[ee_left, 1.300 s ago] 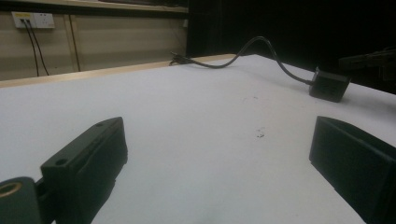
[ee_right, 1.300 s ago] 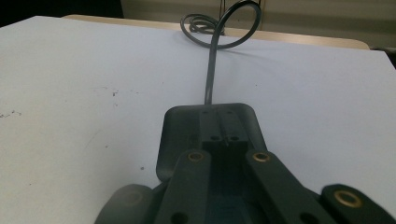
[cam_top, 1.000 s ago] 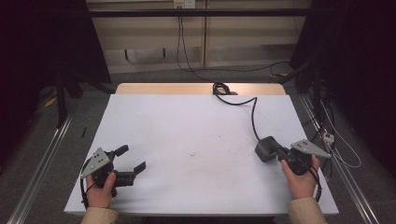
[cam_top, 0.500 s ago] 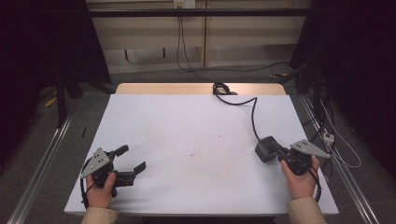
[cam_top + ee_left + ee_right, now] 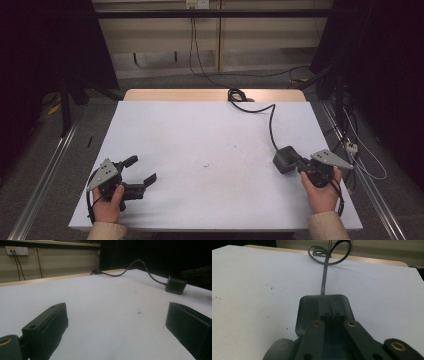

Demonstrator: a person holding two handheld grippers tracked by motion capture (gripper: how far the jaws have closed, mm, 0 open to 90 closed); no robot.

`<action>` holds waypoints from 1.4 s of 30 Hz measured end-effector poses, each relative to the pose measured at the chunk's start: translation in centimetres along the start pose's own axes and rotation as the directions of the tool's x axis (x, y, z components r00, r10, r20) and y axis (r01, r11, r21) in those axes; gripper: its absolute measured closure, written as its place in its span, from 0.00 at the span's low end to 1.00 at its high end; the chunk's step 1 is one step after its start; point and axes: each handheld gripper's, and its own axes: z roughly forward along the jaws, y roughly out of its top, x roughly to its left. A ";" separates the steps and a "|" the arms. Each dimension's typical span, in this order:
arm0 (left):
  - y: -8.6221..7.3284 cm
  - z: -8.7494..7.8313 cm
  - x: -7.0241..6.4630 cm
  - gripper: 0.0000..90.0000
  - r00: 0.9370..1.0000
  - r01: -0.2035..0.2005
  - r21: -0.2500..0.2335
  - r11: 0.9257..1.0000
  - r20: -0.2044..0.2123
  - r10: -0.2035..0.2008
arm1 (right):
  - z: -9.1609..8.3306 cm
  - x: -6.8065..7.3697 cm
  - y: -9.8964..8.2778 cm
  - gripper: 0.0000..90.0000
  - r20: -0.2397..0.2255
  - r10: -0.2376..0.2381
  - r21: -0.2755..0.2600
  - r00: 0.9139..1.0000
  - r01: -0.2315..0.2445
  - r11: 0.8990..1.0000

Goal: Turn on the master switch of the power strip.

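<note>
A black power adapter (image 5: 285, 159) lies on the white table (image 5: 200, 135) at the right. Its black cable (image 5: 271, 127) runs to a coil at the far edge. My right gripper (image 5: 301, 163) is held by a hand just right of the adapter. In the right gripper view its jaws are pressed together, and the right gripper (image 5: 329, 307) lies over the top face of the adapter (image 5: 307, 312). My left gripper (image 5: 141, 169) is at the near left in the other hand. Its jaws stand wide apart with bare table between them, as the left gripper (image 5: 117, 322) view also shows.
The table's wooden far edge (image 5: 175, 94) borders a gap before a wall with sockets and hanging cords (image 5: 192, 35). Metal rails (image 5: 45, 175) run along both sides of the table. Small dark marks (image 5: 235, 148) dot the table's middle.
</note>
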 end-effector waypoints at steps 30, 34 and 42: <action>0.1 0.0 -0.2 0.04 1.000 0.002 -0.004 1.000 0.000 -0.002 | 0.0 0.0 0.0 1.00 -0.004 -0.004 0.003 1.000 0.004 1.000; 0.0 0.1 -0.2 0.04 1.000 0.001 -0.003 1.000 0.001 -0.001 | 0.0 -0.1 0.0 1.00 -0.007 -0.003 0.003 1.000 0.003 1.000; 0.1 0.1 -0.2 0.04 1.000 -0.005 0.000 1.000 0.004 0.005 | 0.0 0.0 0.0 1.00 -0.002 -0.015 0.008 1.000 0.015 1.000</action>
